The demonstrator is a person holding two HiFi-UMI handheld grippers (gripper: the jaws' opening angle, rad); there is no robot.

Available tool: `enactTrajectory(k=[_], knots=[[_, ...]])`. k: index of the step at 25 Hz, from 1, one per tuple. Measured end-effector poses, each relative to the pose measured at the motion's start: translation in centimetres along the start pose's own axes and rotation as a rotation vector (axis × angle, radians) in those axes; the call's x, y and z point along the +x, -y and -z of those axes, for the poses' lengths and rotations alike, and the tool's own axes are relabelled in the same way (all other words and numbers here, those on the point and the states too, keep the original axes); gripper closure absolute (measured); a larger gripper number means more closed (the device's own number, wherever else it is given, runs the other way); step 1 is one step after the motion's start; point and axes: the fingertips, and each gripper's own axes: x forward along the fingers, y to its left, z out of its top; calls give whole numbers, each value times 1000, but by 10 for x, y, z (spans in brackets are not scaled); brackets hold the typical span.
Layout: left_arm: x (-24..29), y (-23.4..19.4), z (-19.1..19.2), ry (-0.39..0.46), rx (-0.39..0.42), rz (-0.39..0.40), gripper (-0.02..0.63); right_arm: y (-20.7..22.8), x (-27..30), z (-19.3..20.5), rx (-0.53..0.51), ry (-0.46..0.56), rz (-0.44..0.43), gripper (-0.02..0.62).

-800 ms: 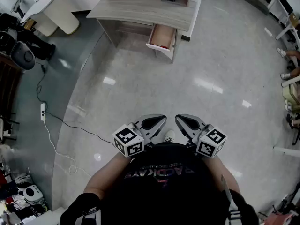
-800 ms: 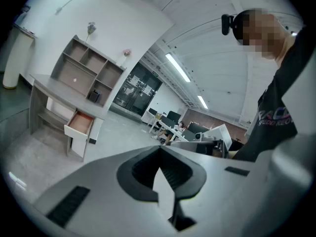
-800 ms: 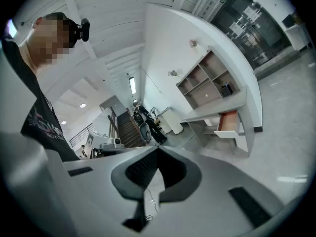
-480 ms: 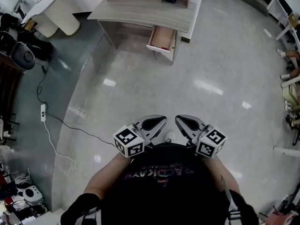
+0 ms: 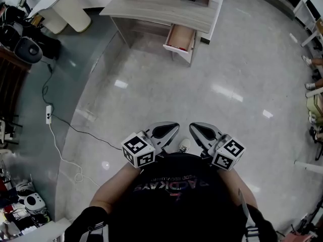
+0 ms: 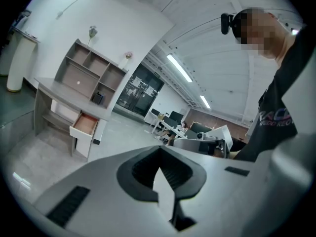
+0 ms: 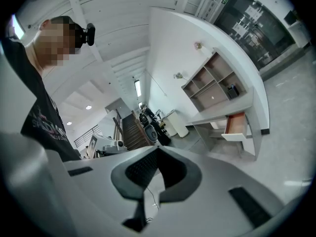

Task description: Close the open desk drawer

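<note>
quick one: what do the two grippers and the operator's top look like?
The left gripper and right gripper match: pale grey moulded shells tapering forward, with black ribbed pads in a dark recess. Each bears a white cube with black square markers. The person wears a black printed T-shirt.

The desk (image 5: 159, 10) is looking pale grey. Its drawer (image 5: 181, 37) is showing white outside, orange-brown inside. The floor (image 5: 237, 59) is shining grey.

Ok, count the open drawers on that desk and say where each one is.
1. The drawer stands pulled out under the right end of the desk in the head view. No other open one shows, though the desk's underside is partly hidden.
</note>
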Motion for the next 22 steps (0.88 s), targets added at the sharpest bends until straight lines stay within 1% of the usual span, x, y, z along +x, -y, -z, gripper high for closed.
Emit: enactTrajectory(k=[4,8,11,16,22], knots=[[-9,-5,-2,-14,-2,-13,595,-5,12,1,-20,-11,-7,583],[-21,-14,-8,-35,6,-11,595,-4,24,-3,18,20,3,583],[-30,-31,-16,-34,9,-7,595,-4,40,-7,12,43,14,583],[-30,-47,-29,-50,32,57,594,-6,59,-16,-37,59,65,583],[-25,-64,-38,-66,17,139,595,7,64,-25,-30,102,170,583]])
